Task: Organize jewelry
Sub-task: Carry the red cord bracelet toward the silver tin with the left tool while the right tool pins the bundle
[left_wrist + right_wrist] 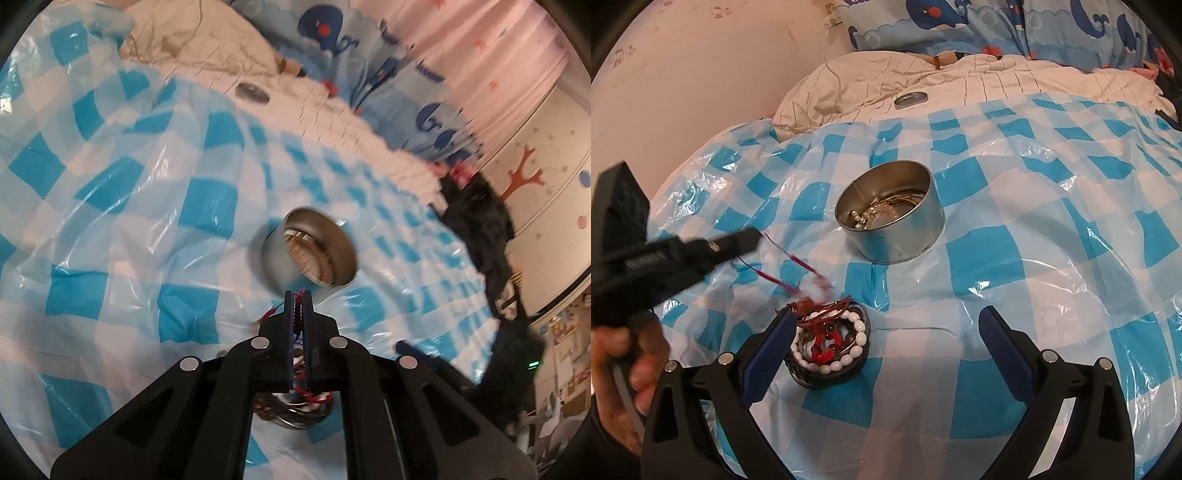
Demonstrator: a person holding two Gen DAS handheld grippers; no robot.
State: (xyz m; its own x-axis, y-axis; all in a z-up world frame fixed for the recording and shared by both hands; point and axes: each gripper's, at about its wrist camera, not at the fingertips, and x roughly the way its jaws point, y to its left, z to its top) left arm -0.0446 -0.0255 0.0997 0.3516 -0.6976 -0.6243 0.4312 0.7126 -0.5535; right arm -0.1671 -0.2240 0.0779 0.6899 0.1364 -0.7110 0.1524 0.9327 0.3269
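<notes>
Your left tongs (300, 295) are pressed together on a thin red cord (302, 312), which runs between the pads and trails out behind them. In the right wrist view the same tongs (753, 236) come in from the left edge, blurred, with your hand (626, 365) wrapped around the handle below; the red cord (798, 264) stretches from their tip down toward the pile of jewelry. Your right tongs (886, 325) stand wide apart and grip nothing.

The pile of jewelry (829, 345) lies just beside the inner face of the right tongs' left finger: a white bead bracelet (846, 356), dark beads and red knotted cord, all tangled together on a dark ring. From the left wrist camera only a sliver of that pile (295, 411) shows beneath the tongs.

Beyond the pile, well apart from it, an open round metal tin (897, 225) stands upright with gold chains and small pearls (862, 219) already in it. The left wrist view shows the same tin (314, 251) straight ahead of the closed tips, blurred. Farther back its lid (911, 98) rests on a pale quilt (871, 81).

Everything near sits on a blue-and-white checked plastic sheet (1015, 206), wrinkled and glossy, spread over a bed. Whale-print bedding (942, 22) is bunched along the far side against a pink wall (683, 66).
</notes>
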